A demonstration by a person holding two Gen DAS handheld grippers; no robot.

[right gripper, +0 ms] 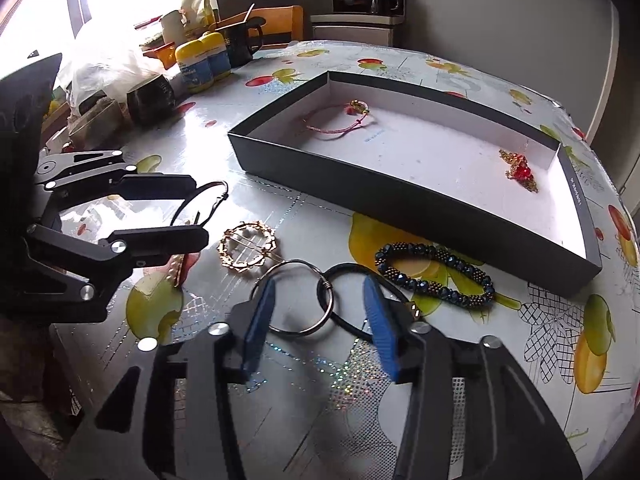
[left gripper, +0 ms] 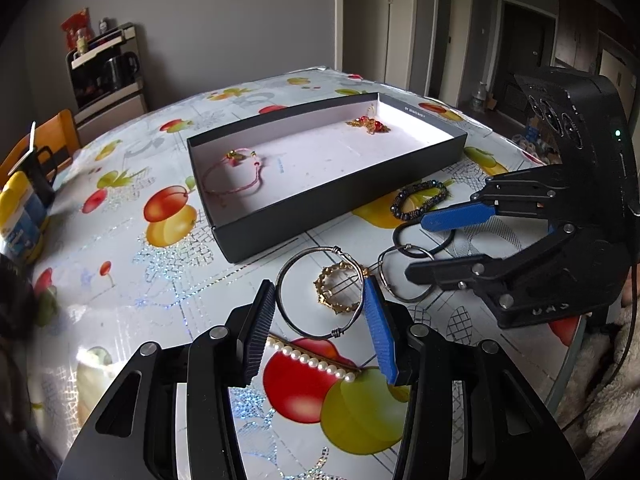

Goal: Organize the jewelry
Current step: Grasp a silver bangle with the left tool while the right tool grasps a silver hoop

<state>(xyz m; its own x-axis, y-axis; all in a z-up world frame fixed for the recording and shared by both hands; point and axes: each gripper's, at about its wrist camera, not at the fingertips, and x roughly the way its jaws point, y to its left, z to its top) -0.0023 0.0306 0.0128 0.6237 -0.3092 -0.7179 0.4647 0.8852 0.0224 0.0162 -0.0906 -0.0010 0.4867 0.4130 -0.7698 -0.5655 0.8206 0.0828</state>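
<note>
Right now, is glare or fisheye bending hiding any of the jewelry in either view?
Left wrist view: the box edges bow, its far white corner is washed out beside the red charm, and the jewelry stays legible. Right wrist view: the window blows out the upper left, and sheen covers the tablecloth there.

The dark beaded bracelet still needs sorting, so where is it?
The beaded bracelet lies on the table just outside the near wall of the box, to the right of the right gripper.
</note>
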